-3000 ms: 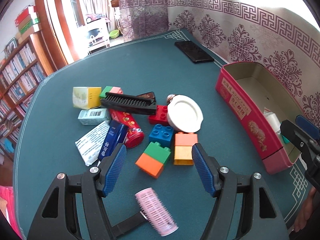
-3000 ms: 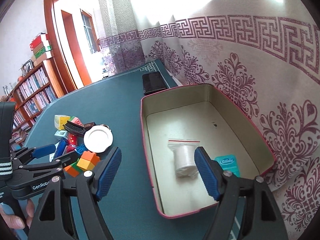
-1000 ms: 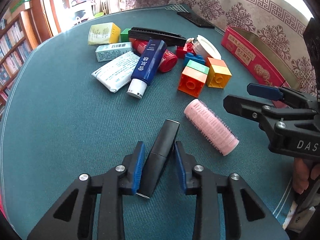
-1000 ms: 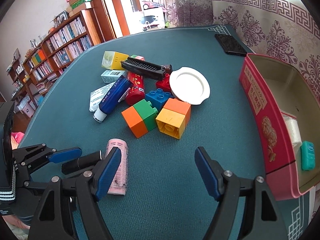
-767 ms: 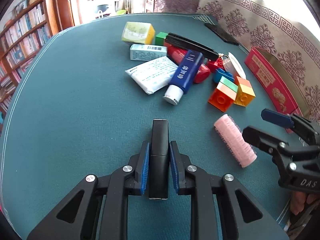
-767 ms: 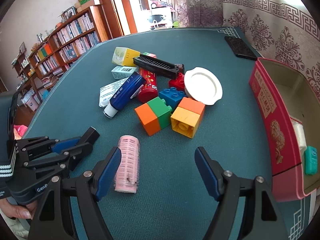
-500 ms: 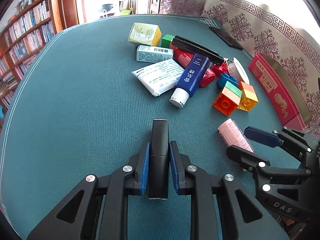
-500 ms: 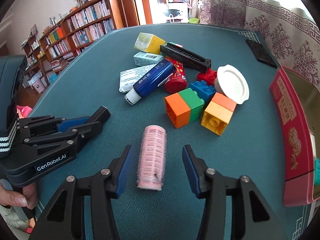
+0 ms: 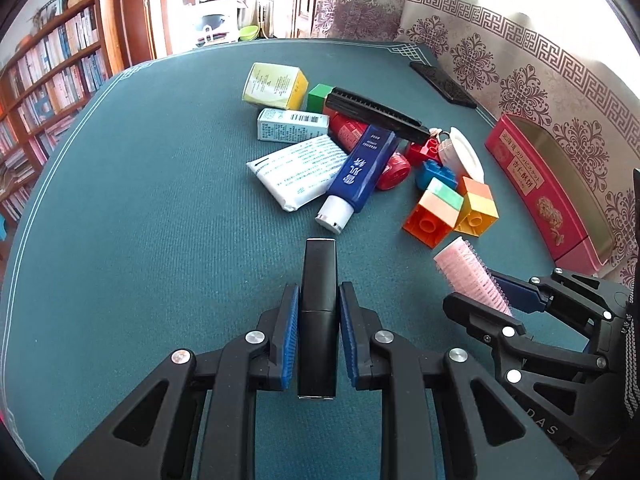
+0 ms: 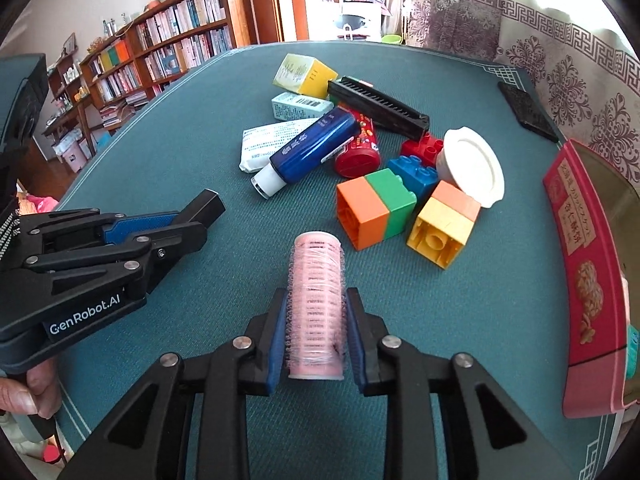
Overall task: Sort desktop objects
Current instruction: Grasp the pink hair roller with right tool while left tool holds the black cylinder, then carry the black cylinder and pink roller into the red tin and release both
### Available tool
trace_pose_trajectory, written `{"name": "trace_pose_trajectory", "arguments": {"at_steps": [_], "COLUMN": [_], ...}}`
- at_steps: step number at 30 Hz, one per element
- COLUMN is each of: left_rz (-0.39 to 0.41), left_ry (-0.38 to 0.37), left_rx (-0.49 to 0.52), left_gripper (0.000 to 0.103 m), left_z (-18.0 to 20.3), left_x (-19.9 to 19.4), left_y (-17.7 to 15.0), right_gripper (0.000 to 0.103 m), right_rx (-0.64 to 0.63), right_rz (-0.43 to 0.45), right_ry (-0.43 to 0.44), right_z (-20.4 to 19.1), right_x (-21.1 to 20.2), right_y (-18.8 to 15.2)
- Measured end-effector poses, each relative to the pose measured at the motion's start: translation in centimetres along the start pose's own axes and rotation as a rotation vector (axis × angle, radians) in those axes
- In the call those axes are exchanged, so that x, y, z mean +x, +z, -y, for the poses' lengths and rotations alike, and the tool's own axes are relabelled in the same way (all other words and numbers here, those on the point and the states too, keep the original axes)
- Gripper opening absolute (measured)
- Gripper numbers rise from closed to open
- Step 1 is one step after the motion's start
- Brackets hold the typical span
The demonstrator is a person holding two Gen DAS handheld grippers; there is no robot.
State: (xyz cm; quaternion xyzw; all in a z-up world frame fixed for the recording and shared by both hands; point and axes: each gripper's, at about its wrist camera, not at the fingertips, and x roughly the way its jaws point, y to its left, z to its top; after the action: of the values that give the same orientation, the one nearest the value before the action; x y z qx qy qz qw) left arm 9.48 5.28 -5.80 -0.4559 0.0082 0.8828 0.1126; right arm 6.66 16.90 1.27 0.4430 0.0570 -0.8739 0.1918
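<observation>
Desk [image 9: 140, 220]: covered in teal cloth, carrying all items.

Red tin box [image 10: 580, 264]: open, at the desk's right edge beside the patterned wall covering.

Central pile, items touching or overlapping: a black comb [image 9: 376, 114] lies across the top; a yellow carton [image 9: 276, 84] and a pale blue carton [image 9: 292, 125] sit at the far left of the pile; a white sachet [image 9: 298, 172] lies under the edge of a dark blue tube [image 9: 362, 170], which leans on a red can [image 10: 358, 146]. A white lid [image 10: 474, 166] rests tilted against the building blocks [image 10: 376, 208], orange, green, blue, red and yellow.

Black phone [image 9: 442, 85]: flat, near the far right corner, well apart from the pile.

Right tongs [image 10: 316, 334]: just closed in, now pinching the pink hair roller [image 10: 317, 308] across its sides, roller pointing forward toward the blocks.

Left tongs [image 9: 319, 330]: pressed onto the black slim case [image 9: 319, 312], held lengthwise, near side of the pile.
</observation>
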Motion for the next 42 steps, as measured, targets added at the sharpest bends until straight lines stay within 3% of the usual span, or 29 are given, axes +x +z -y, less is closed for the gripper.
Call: {"name": "trace_pose_trajectory", "arguments": {"at_steps": [10,21,30,42], "left_rz": [0.035,0.047,0.043,0.019], "left_ry": [-0.047,-0.13,-0.235,-0.365], "left_rx": [0.089,0.198,0.29,0.351], "left_gripper": [0.022,0.022,0.022,0.023], "left_z": [5.5,13.5,20.4,26.9], "left_x": [-0.6,-0.5,-0.1,1.7], "left_y": [2.1,4.5,6.3,8.2], "right_gripper": [0.03,0.03,0.03,0.031], "right_rx": [0.141,0.317,0.428,0.511], "right_rz": [0.135,0.247,0.277,0.26], "right_ry": [-0.063,-0.225,-0.325,-0.355], "right_z": [5.2,14.3,20.1,23.6], "right_x": [-4.6,-9.8,-12.0,-11.9], "right_y": [-0.3,-2.0,-4.0,-5.2]}}
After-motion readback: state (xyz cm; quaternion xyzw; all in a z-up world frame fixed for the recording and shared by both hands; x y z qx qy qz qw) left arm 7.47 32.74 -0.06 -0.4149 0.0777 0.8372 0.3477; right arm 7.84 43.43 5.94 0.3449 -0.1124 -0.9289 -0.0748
